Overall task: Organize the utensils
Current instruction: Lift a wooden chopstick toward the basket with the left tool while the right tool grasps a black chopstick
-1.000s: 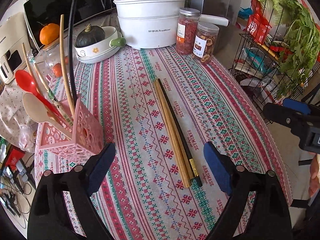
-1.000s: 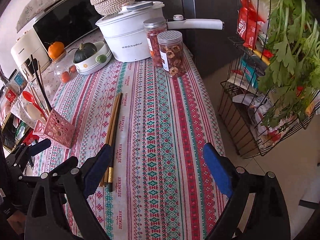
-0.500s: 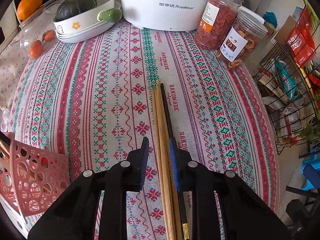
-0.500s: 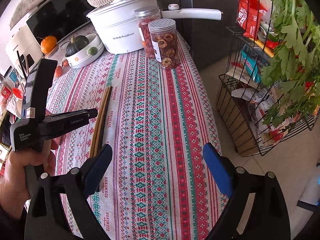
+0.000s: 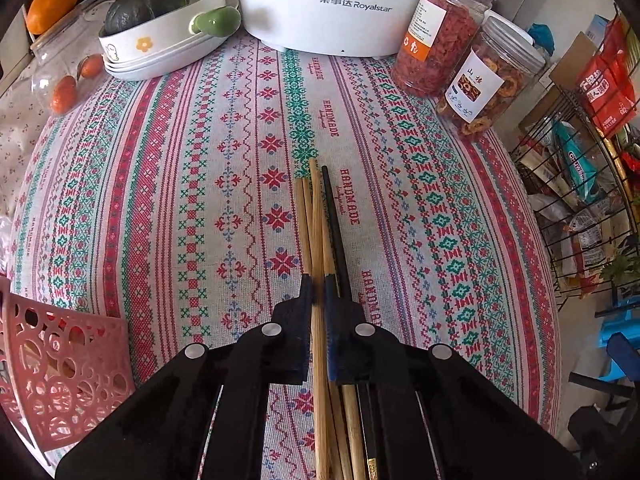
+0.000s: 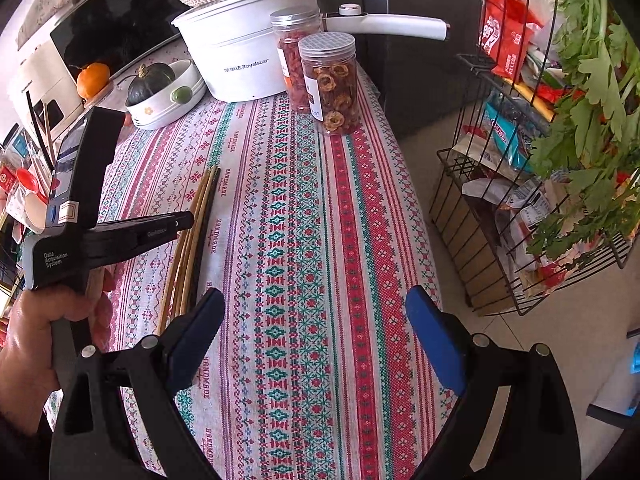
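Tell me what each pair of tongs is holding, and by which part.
Left tongs: shut on one wooden chopstick of the bundle, gripped around mid-shaft. Right tongs: open, holding nothing.

At the counter's far edge stand a white Royalstar pot [image 5: 332, 4], two snack jars [image 5: 480, 76], and a bowl [image 5: 160, 40] holding a dark squash [image 5: 144, 0]; a wire rack [image 6: 520, 200] stands beside the counter.

Chopstick [image 5: 320, 400] ends beyond bottom edge

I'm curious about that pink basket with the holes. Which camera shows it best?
The left wrist view: the pink basket sits large at its lower left edge, cut-outs clear, partly cropped. In the right wrist view the left gripper hides it.
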